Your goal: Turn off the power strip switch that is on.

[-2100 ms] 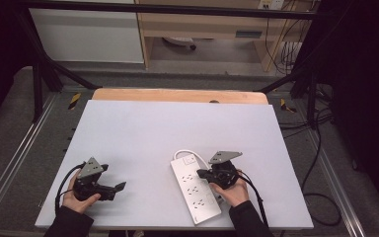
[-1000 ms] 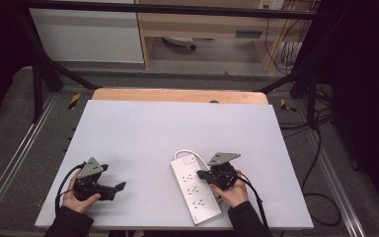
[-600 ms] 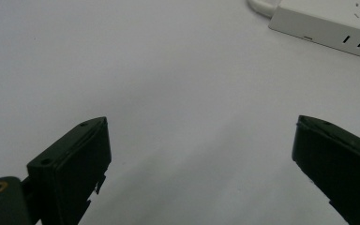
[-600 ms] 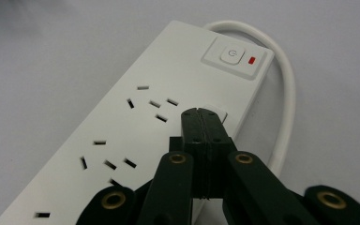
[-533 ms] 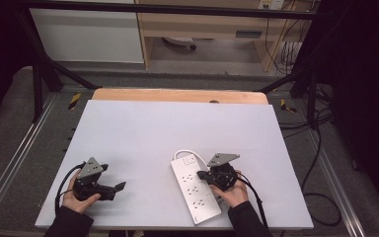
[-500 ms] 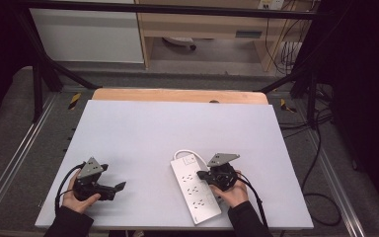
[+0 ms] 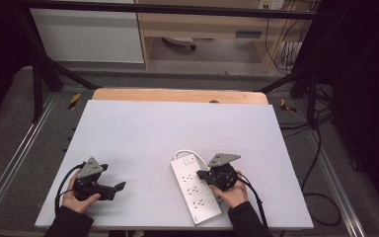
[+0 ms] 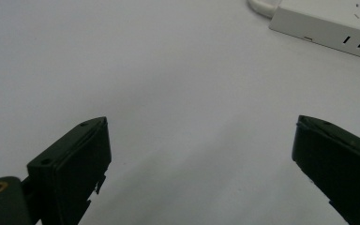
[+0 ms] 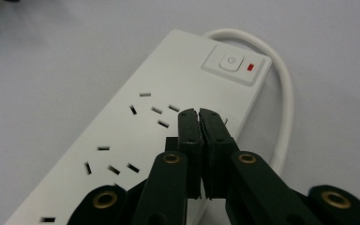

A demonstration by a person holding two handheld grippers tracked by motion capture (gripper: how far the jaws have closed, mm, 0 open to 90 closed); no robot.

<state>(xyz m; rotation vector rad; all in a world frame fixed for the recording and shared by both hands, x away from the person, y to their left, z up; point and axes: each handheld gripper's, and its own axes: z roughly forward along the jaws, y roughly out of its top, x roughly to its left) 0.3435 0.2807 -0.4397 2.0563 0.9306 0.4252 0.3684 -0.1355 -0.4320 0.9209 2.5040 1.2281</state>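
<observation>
A long white plastic power strip (image 7: 195, 187) lay on the flat white table (image 7: 177, 128), near its front edge and right of centre. The right gripper (image 9: 199, 115) sat over the strip's right side; the left gripper (image 7: 120, 186) rested well apart at the front left.

A white power strip (image 7: 195, 187) lies flat directly under the closed right gripper (image 9: 199, 117), its switch (image 9: 235, 63) and looped white cord (image 9: 281, 93) just beyond the tips, sockets facing up.
</observation>
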